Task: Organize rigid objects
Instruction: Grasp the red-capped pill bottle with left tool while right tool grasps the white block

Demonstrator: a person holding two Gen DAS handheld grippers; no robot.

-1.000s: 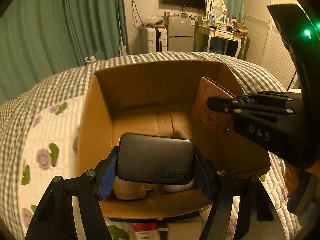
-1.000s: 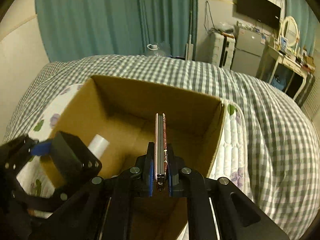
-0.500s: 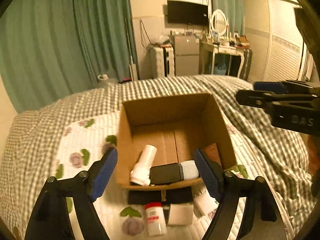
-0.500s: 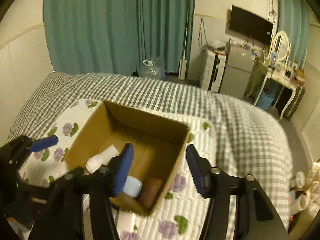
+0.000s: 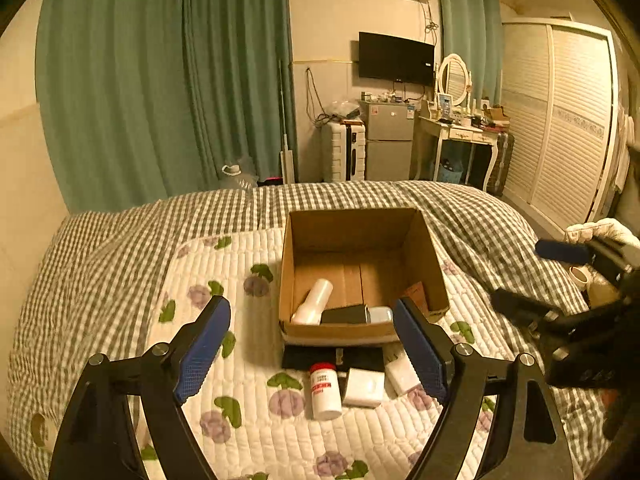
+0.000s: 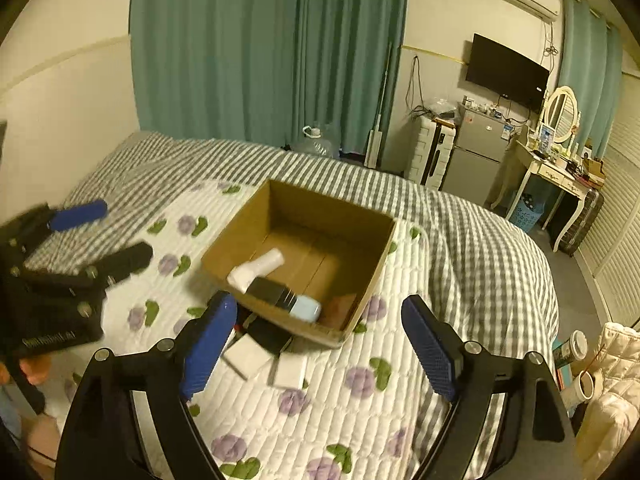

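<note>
Cardboard box (image 5: 352,334) holds dropped items; both grippers, left gripper (image 5: 310,344) and right gripper (image 6: 320,340), just opened wide, empty, clear for next pick.

The open brown cardboard box (image 5: 362,276) on the bed is seen from above and not close in both views. It is viewed straight on from the left wrist and at a slant (image 6: 298,264) from the right wrist.

Teal floor-length curtains (image 5: 160,92), black wall-mounted television (image 5: 396,58), small grey fridge (image 5: 390,146), white oval-mirrored dressing table (image 5: 460,132), white louvred wardrobe (image 5: 560,120), grey-checked bed (image 5: 472,208).
</note>
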